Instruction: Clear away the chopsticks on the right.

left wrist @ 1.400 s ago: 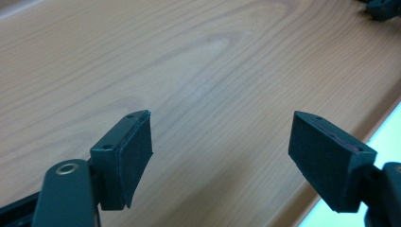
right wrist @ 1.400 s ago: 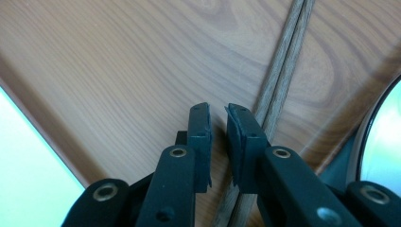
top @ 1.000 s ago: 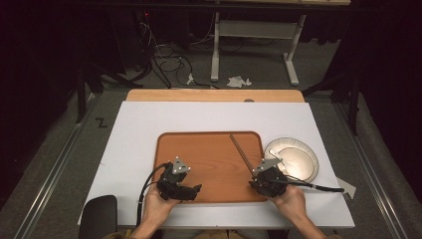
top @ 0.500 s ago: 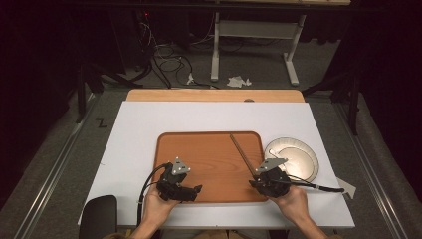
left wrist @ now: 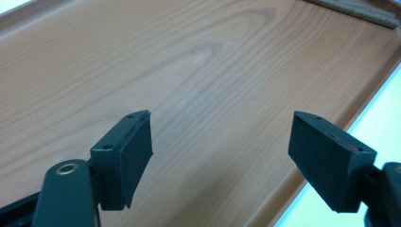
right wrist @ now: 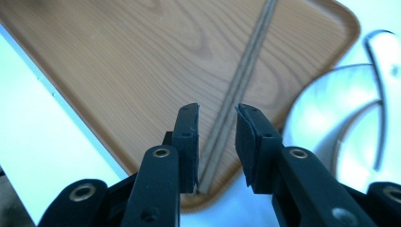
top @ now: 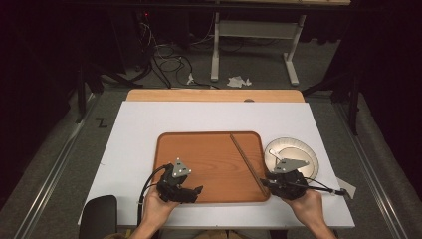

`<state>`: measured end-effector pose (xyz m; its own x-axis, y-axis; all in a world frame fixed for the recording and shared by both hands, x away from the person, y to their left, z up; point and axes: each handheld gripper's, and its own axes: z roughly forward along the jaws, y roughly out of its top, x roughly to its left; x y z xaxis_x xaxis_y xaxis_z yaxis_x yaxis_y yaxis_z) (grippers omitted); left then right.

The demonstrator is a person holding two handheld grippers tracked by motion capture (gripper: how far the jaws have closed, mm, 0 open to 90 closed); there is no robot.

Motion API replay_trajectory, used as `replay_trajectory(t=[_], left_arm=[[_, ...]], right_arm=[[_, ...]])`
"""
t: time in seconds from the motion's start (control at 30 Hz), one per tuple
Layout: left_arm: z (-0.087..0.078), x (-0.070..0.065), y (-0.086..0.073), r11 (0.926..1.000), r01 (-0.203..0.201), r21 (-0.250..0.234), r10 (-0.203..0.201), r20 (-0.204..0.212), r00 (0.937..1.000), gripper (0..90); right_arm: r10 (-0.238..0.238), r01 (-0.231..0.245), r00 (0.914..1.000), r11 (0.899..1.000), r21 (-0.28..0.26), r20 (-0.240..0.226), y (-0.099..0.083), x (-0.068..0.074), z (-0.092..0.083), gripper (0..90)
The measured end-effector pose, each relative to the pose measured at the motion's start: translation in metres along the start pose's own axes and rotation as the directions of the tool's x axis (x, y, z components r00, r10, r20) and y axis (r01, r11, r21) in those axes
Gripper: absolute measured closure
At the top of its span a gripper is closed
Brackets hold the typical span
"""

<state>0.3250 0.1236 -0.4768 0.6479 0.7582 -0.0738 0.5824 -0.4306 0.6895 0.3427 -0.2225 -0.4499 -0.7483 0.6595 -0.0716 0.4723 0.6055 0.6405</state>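
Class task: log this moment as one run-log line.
left tongs: open over tray | right tongs: opening, chopsticks between, unpressed | plate: beside tray

The chopsticks' near end sat hidden behind the right gripper's jaws; at two o'clock, the plate blurred into glare.

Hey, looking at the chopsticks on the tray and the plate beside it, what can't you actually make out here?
- Chopsticks: near ends hidden behind the right gripper jaws in the right gripper view.
- Utensil on the plate: glare and small size blur it in the high view.
- Tray: cut off by the frame edges in the left gripper view.
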Motion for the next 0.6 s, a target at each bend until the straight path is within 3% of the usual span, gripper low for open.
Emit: replay_trajectory(t=[0.2,0.33,0.6], left_arm=[[0.0,0.001,0.0,0.9998,0.016,-0.008,-0.016,0.008,0.9998,22.6],[-0.001,0.001,0.0,0.9996,0.027,-0.012,-0.027,0.022,0.9994,22.6],[-0.001,0.002,-0.001,0.9991,0.039,-0.016,-0.038,0.042,0.9984,22.5]], right_arm=[[0.047,-0.047,0.9986,0.999,-0.012,0.024,-0.015,-0.011,-0.013,69.9],[0.069,-0.069,0.9975,0.998,-0.013,0.013,-0.026,-0.011,-0.019,68.9],[0.046,-0.046,0.999,0.999,0.0,0.0,-0.031,-0.006,-0.012,64.5]])
